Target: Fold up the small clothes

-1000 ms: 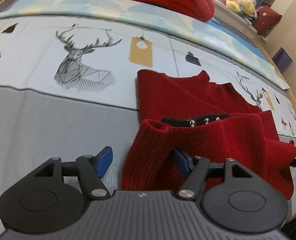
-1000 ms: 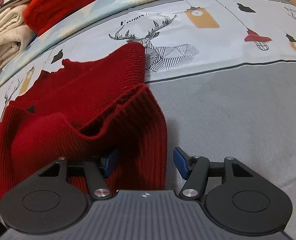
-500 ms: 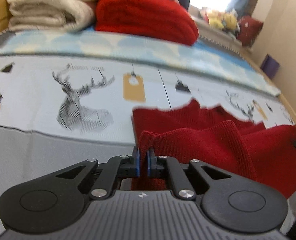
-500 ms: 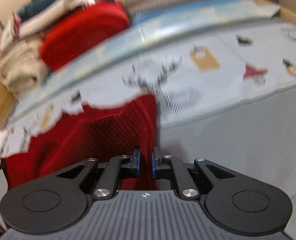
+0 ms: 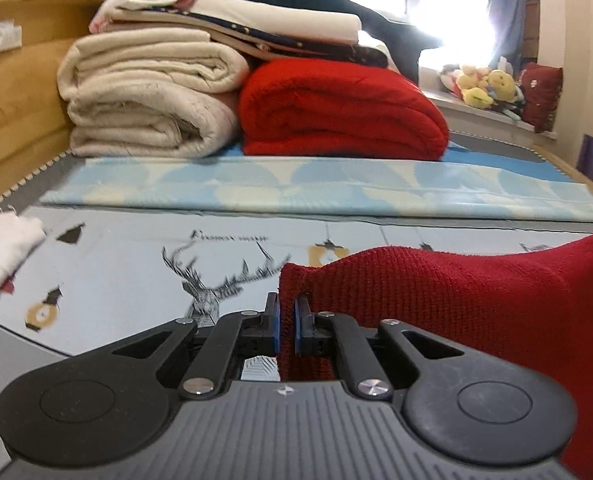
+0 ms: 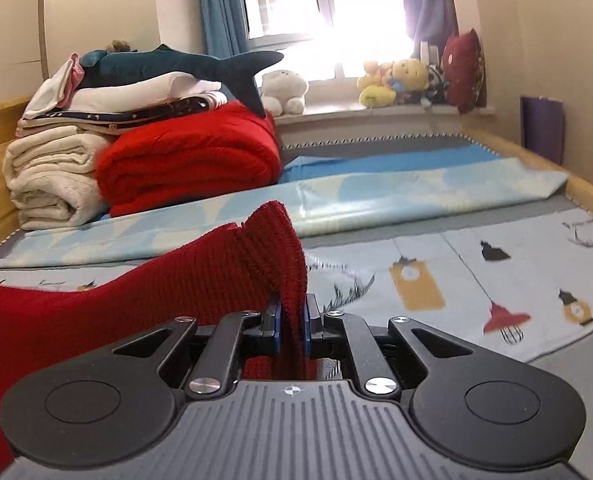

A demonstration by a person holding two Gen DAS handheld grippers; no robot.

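Only rightward: shark plush (image 6: 184,65).

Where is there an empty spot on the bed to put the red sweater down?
Free: the printed mat to the right of the red sweater, and the deer patch between the sweater and the white cloth. Crowded: the back, with cream blankets, a red blanket and a plush shark.

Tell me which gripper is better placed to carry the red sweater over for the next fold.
Neither alone: left gripper and right gripper are each shut on a corner of the sweater, so both should probably move together.
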